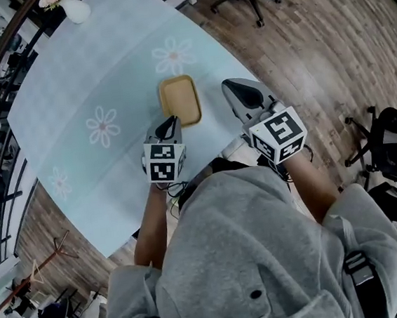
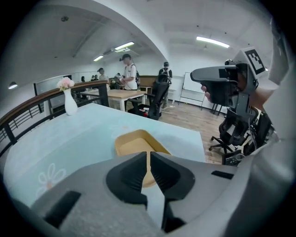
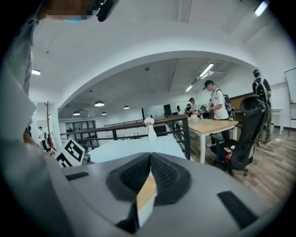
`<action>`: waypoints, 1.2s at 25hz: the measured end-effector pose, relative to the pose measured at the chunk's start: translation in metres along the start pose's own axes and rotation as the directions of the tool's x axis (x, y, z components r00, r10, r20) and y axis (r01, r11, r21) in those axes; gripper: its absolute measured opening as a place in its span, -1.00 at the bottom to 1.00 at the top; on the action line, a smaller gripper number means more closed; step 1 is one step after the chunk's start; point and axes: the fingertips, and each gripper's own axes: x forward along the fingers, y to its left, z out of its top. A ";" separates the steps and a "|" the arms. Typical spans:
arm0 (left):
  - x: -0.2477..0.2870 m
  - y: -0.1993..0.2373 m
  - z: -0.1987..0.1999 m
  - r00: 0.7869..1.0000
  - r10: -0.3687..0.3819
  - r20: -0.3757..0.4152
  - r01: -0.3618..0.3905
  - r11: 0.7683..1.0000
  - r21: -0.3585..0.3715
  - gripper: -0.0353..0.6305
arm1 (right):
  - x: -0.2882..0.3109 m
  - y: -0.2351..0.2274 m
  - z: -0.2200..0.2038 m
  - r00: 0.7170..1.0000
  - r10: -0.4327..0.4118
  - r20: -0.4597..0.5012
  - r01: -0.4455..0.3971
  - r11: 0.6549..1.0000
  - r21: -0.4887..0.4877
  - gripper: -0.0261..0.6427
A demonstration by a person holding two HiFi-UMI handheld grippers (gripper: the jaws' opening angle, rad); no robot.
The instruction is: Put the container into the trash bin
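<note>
On the pale blue worktop (image 1: 105, 73), near its front edge, the tan container (image 1: 180, 100) lies flat, and that is where the task's thing is: it has not been lifted. Judging by this, the job is at its very start. Nothing has been picked up, nothing carried, and no trash bin shows in any view, so the whole of the grasp, the carry and the drop is left to do.

Both claws are clenched and grip nothing. The left claw (image 1: 172, 122) hangs just at the container's near end, pointing down at it, its pads drawn together to a hairline gap. Whether its tips touch the rim cannot be told. The right claw (image 1: 232, 88) hovers just beside the container's right side, apart from it, with its pads pressed together. Either claw would have to spread before it could take the rim.

As for what holds what, the container is a shallow rectangular tray with rounded corners, and both the head view and the left gripper view show its inside bare. The only other vessel is a white vase (image 1: 75, 9) at the far corner of the worktop, well apart, with a few pale flowers in it.
</note>
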 end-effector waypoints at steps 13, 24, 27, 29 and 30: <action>0.047 -0.065 -0.022 0.961 -0.197 -0.195 0.221 0.970 0.107 -0.53 | -0.020 -0.035 -0.016 0.998 -0.065 0.002 0.064 0.995 0.070 -0.84; 0.072 -0.071 -0.038 0.935 -0.186 -0.302 0.236 0.962 0.139 -0.54 | -0.035 -0.052 -0.023 0.993 -0.117 -0.005 0.117 0.990 0.085 -0.84; 0.076 -0.070 -0.038 0.936 -0.157 -0.316 0.216 0.963 0.163 -0.61 | -0.040 -0.057 -0.027 0.992 -0.123 -0.007 0.123 0.989 0.084 -0.84; 0.077 -0.070 -0.039 0.936 -0.144 -0.322 0.210 0.961 0.178 -0.69 | -0.043 -0.059 -0.029 0.992 -0.127 -0.008 0.127 0.988 0.088 -0.84; 0.077 -0.070 -0.040 0.936 -0.141 -0.324 0.207 0.962 0.180 -0.74 | -0.043 -0.059 -0.030 0.992 -0.128 -0.009 0.128 0.988 0.090 -0.84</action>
